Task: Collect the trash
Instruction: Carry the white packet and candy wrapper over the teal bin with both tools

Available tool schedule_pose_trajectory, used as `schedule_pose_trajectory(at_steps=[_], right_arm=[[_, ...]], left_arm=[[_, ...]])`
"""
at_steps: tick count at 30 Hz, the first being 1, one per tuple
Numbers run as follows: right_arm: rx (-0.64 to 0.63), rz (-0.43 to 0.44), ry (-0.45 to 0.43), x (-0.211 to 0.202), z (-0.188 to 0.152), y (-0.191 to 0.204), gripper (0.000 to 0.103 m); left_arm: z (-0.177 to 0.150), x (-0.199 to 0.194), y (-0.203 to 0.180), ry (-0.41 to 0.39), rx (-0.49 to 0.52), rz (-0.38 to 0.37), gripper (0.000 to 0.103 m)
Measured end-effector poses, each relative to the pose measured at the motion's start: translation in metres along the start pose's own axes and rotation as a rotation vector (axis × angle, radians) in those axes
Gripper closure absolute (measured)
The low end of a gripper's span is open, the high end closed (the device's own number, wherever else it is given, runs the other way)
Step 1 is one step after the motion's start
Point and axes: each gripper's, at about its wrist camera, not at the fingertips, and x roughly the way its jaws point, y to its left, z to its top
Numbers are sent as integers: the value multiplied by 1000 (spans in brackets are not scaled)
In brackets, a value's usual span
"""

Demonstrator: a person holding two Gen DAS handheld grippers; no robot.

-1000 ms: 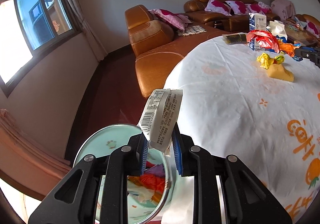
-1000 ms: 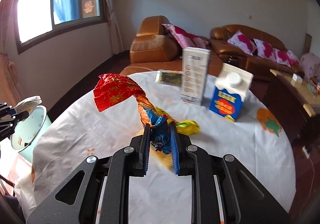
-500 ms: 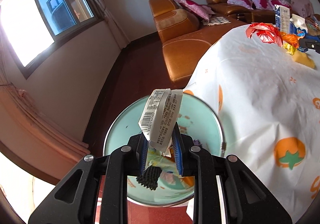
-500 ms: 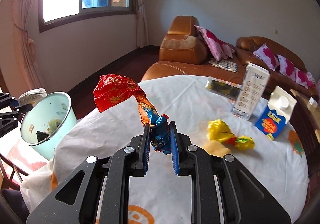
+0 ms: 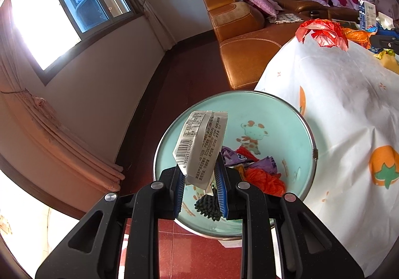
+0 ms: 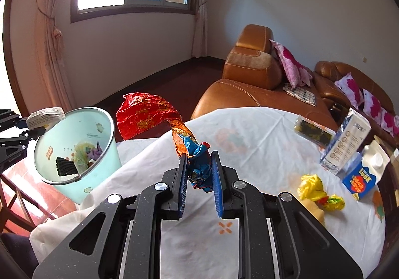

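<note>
Glossy printed plastic wrapper [image 5: 202,144], crinkled. Shiny red foil wrapper [image 6: 147,114], creased. Mint bin [image 5: 271,119] smooth plastic with metal rim. Worktop cloth [image 6: 249,144] matt white, wrinkled. Sofa [image 6: 249,72] glossy brown leather. Floor tiles [image 5: 194,254] glossy red.

White wrapper [image 5: 200,147]: barcode digits "6 933211 445602"; other print too small to read. Blue milk carton [image 6: 361,180]: "Look".
</note>
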Motion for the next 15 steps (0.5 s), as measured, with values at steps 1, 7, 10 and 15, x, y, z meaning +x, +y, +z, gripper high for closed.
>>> schedule_pose_trajectory(at_steps=[1, 7, 10, 15], right_arm=[[-4, 4, 1, 1, 1, 3, 84], [-40, 29, 7, 8, 5, 23, 84], [-60, 39, 8, 10, 6, 34, 84], [-90, 61, 10, 14, 10, 50, 84]], left_arm=[[-1, 0, 1, 2, -2, 3, 80], [-6, 4, 8, 16, -13, 22, 80], [-10, 6, 11, 24, -11, 40, 80], [-12, 7, 15, 30, -18, 54, 80]])
